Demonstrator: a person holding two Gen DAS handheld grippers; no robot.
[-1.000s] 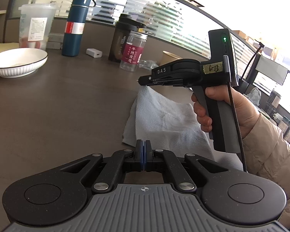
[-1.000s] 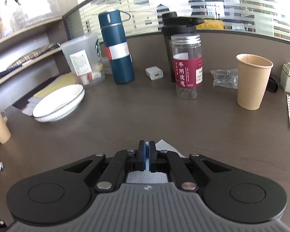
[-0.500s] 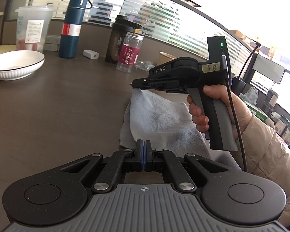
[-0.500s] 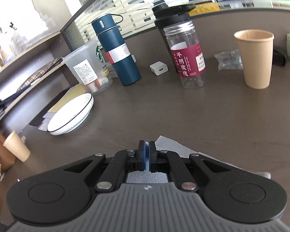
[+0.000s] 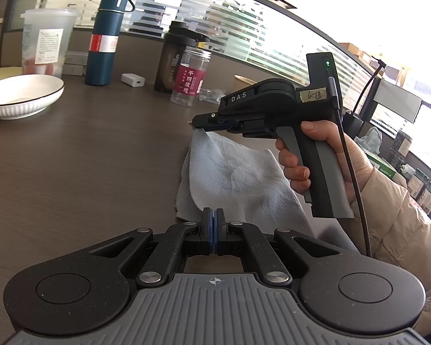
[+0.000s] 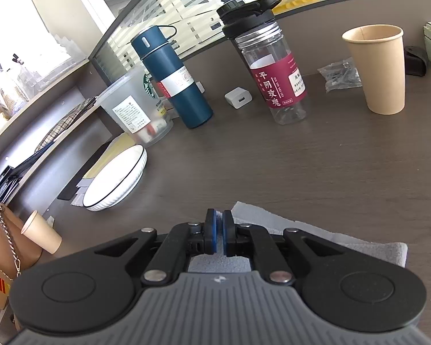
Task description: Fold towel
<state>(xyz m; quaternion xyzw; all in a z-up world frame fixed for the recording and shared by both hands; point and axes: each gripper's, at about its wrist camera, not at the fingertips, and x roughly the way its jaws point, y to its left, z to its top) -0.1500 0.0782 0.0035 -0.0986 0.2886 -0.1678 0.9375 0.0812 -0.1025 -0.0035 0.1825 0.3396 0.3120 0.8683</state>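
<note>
A light grey towel point(image 5: 238, 178) lies partly folded on the dark table point(image 5: 86, 158). In the left wrist view a hand holds my right gripper point(image 5: 194, 124) above the table, and one towel corner hangs from its tip. Its jaws are opening, with a thin gap between the blue pads point(image 6: 212, 234) and towel cloth point(image 6: 316, 235) between and beneath them. My left gripper point(image 5: 214, 224) is shut at the towel's near edge, which runs up into its pads.
Along the back stand a white bowl point(image 5: 20, 95), a plastic cup point(image 5: 47, 46), a blue flask point(image 5: 106, 37), a white charger point(image 5: 132, 80), a black shaker point(image 5: 175, 57), a clear jar with a red label point(image 5: 189, 80) and a paper cup point(image 6: 379, 69). A beige sleeve point(image 5: 402, 215) is at right.
My right gripper has rolled, so its view tilts, and has carried the towel corner slightly left. Its pads have parted a little. The left gripper has stayed in place and shut.
</note>
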